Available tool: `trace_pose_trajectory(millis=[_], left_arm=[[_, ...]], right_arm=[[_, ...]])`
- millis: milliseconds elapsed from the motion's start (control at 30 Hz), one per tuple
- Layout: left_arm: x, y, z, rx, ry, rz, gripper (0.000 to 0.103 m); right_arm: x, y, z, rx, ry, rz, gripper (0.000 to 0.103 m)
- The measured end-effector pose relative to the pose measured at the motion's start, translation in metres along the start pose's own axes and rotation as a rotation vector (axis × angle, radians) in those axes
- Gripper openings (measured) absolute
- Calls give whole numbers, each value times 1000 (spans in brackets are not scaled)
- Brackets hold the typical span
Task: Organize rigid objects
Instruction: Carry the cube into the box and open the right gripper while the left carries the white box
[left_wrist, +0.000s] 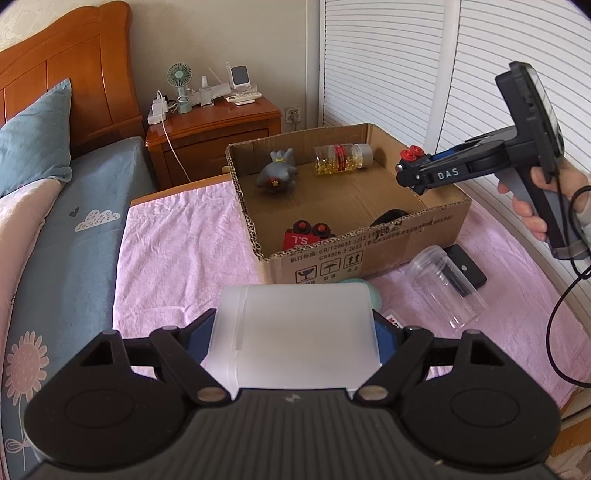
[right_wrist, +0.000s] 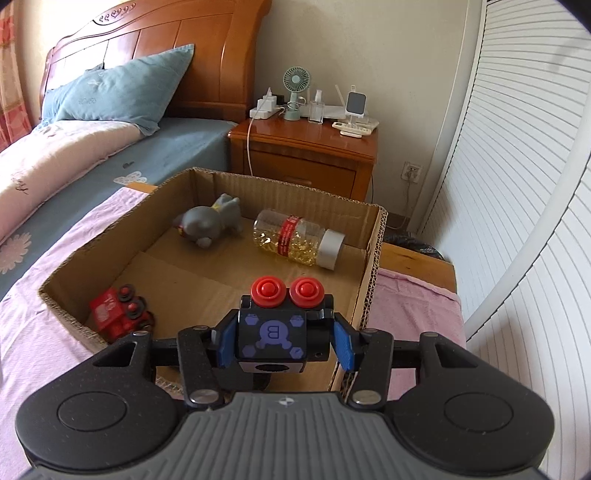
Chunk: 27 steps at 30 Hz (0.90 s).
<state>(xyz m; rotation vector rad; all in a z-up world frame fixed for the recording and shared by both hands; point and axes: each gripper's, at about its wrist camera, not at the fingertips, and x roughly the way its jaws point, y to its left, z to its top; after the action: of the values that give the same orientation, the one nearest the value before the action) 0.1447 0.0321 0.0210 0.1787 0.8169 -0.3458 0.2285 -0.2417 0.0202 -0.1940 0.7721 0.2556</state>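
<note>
The right gripper (right_wrist: 282, 341), low in the frame's centre, is clamped on a black toy block (right_wrist: 273, 338) with 2 red knobs, above the cardboard box (right_wrist: 373, 266). The left gripper (left_wrist: 291, 332), set wide, grips a translucent white container (left_wrist: 295, 332) at lower centre, near the box's front wall.

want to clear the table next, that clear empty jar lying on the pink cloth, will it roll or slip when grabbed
The clear jar lies on its side on the pink cloth, so a nudge would probably set it rolling, though the cloth may slow it. Its smooth, see-through wall looks slippery for pads. It seems empty, so likely light, and rigid.
</note>
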Motion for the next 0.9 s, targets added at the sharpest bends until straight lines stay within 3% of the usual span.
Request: trace_pose_trajectory(millis=[67, 133, 267, 433, 633, 900], left_arm=[[3, -1, 4, 0, 3, 3, 82], [4, -2, 7, 6, 0, 5, 82], [3, -6, 14, 23, -14, 4, 82], [3, -16, 27, 55, -30, 4, 82], [5, -28, 48, 91, -53, -2, 82], [34, -42, 92, 106, -35, -17, 82]], right_arm=[[3, -1, 1, 3, -10, -28, 59], [2, -4, 1, 18, -28, -21, 80], [-12, -7, -3, 40, -51, -22, 102], [-41, -7, -14, 87, -48, -14, 103], [-71, -9, -34, 184, 15, -28, 103], [-98, -6, -63, 266, 30, -20, 103]])
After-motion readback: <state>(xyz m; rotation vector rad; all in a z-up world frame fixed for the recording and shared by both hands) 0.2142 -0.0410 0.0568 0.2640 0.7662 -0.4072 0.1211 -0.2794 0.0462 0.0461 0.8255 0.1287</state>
